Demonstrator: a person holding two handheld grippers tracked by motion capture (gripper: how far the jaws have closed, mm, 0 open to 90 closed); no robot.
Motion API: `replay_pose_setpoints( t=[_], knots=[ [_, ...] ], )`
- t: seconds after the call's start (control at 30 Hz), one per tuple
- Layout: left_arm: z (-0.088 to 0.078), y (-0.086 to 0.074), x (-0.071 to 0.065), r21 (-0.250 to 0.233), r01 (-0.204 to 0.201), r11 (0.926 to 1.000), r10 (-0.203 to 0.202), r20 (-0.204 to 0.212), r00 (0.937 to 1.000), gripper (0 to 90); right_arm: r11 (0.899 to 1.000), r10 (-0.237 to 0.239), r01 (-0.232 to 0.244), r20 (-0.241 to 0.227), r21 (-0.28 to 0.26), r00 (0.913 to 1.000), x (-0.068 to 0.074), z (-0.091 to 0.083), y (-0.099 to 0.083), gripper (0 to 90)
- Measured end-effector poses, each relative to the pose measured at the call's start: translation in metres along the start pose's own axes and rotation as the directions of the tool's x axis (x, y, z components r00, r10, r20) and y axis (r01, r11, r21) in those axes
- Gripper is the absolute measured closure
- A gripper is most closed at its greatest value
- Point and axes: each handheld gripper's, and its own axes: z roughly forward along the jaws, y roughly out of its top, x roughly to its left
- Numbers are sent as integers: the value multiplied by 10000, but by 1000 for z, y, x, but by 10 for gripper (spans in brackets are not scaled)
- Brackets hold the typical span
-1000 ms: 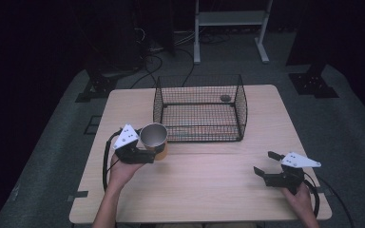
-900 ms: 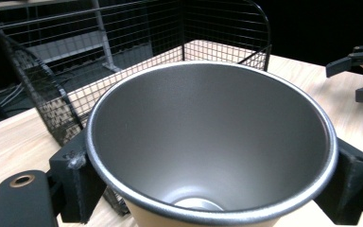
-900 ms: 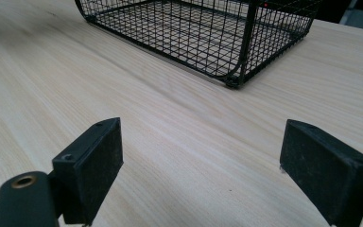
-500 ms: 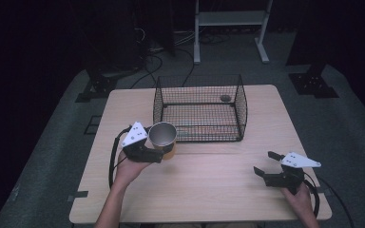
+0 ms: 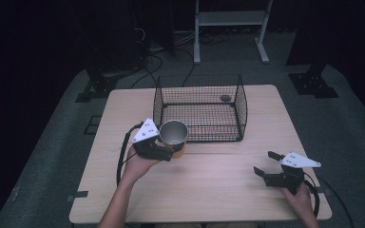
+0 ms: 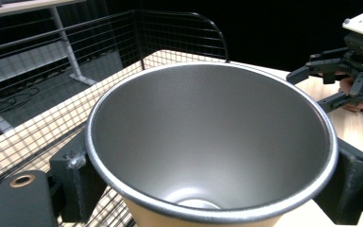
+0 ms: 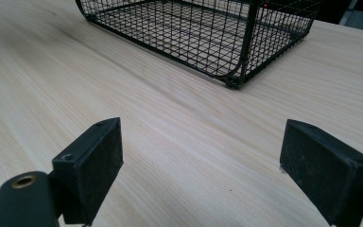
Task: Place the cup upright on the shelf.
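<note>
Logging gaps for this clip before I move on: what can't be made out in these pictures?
- Small dark thing in the wire basket: high view, too small to identify.
- Cup outer wall and base: left gripper view, hidden by its own rim, cut by the bottom edge.
- Whether the cup touches the table: high view, left tool and hand hide it.
</note>
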Motion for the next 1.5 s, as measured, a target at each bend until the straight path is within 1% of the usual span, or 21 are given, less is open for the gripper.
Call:
replay_pose_setpoints(
  t=[0.2, 0.23, 0.33, 0.47, 0.57, 0.63, 0.7, 0.77, 0.87, 0.93, 1.0, 1.07, 1.13, 1.17, 1.3, 1.33, 1.37, 1.5],
  knots=[
    [8, 12, -2, 54, -184, 9998, 182, 342, 9993, 131, 10000, 65, -65, -6, -18, 10000, 0, 0, 0, 130],
    [10, 15, -3, 38, -220, 9998, 218, 448, 9988, 130, 10000, 63, -63, -3, -25, 10000, 0, 0, 0, 130],
    [15, 21, -5, 48, -375, 9993, 372, 578, 9976, 131, 10000, 9, -9, -30, 1, 10000, 0, 0, 0, 130],
    [23, 31, -6, 57, -526, 9986, 519, 815, 9953, 130, 10000, 91, -91, -2, -29, 10000, 0, 0, 0, 130],
    [29, 37, -6, 2, -502, 9987, 500, 970, 9940, 130, 10000, 45, -45, -20, -9, 10000, 1, 0, 0, 130],
    [33, 41, -5, -91, -353, 9993, 361, 1242, 9916, 130, 10000, 40, -40, -30, -9, 10000, 1, 0, 0, 130],
    [37, 45, -4, -32, -403, 9992, 404, 1289, 9908, 130, 10000, 92, -92, -1, -28, 10000, 0, 0, 0, 130],
    [41, 48, -2, 26, -449, 9990, 441, 1313, 9904, 130, 10000, 89, -89, -3, -26, 10000, 0, 0, 0, 130],
    [46, 52, 3, -36, -325, 9995, 326, 1484, 9884, 131, 10000, 2, -2, -42, -18, 10000, 0, 0, 0, 130],
    [49, 54, 7, -24, -280, 9996, 280, 1588, 9869, 130, 10000, 49, -49, -35, -32, 10000, 0, 0, 0, 130],
    [52, 58, 11, 15, -386, 9993, 379, 1522, 9876, 131, 10000, 70, -70, -22, -52, 10000, 0, 0, 0, 130],
    [55, 62, 14, 59, -445, 9990, 430, 1566, 9867, 131, 9999, 76, -76, -22, -66, 10000, 0, 0, 0, 130],
    [58, 65, 16, 114, -476, 9988, 452, 1569, 9866, 131, 10000, 65, -65, -46, -67, 10000, 0, 0, 0, 130],
    [61, 68, 18, 201, -486, 9986, 447, 1646, 9853, 131, 9999, 78, -78, -50, -72, 10000, -1, 0, 0, 130],
    [66, 71, 22, 218, -485, 9986, 441, 1684, 9847, 131, 9999, 129, -129, -43, -104, 9999, -1, 0, 0, 130],
    [67, 73, 24, 204, -454, 9988, 413, 1707, 9845, 132, 9999, 109, -110, -43, -95, 9999, -1, 0, 0, 130],
    [69, 75, 27, 41, -288, 9996, 276, 1784, 9836, 132, 9999, 75, -76, -56, -88, 10000, 0, 0, 0, 130],
    [73, 79, 32, -7, -225, 9997, 223, 1804, 9833, 132, 9998, 140, -141, -67, -114, 9999, -1, 0, 0, 130]
  ],
)
